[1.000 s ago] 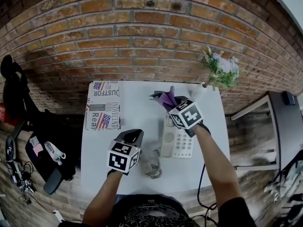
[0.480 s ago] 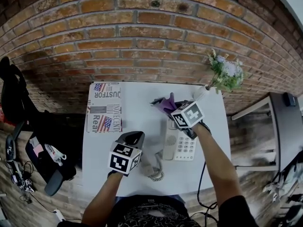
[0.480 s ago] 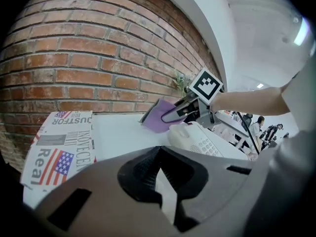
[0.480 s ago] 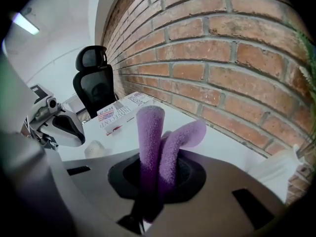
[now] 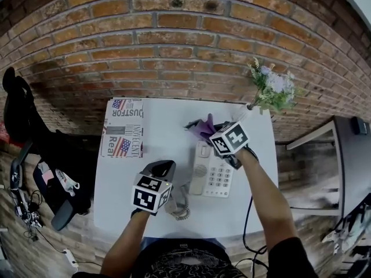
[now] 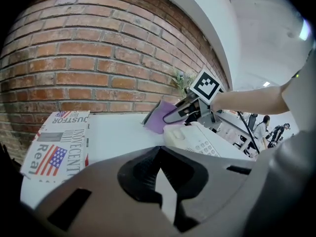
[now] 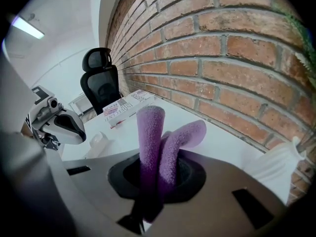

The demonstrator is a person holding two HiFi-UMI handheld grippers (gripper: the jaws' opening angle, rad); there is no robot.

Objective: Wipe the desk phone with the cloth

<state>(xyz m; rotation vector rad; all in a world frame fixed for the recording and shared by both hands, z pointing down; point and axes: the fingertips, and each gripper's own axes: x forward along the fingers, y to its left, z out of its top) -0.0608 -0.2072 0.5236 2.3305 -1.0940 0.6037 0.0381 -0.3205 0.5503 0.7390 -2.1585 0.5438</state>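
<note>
I'm gripping the cloth (image 7: 159, 135) in the right hand-held gripper (image 7: 157, 184), jaws clamped on it, at the desk phone's (image 5: 213, 175) far end, nr the worktop's (image 5: 165, 135) back edge. Left hand-held gripper (image 6: 158, 151) is sitting closed, empty. Wiping's prob. just starting - keypad & handset left to do.

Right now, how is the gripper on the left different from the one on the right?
The right gripper pinches the purple cloth, while the left gripper has its jaws together on nothing. The right gripper is over the far end of the phone; the left gripper is off to the phone's side, near the coiled cord. Both carry a cube with square markers.
</note>
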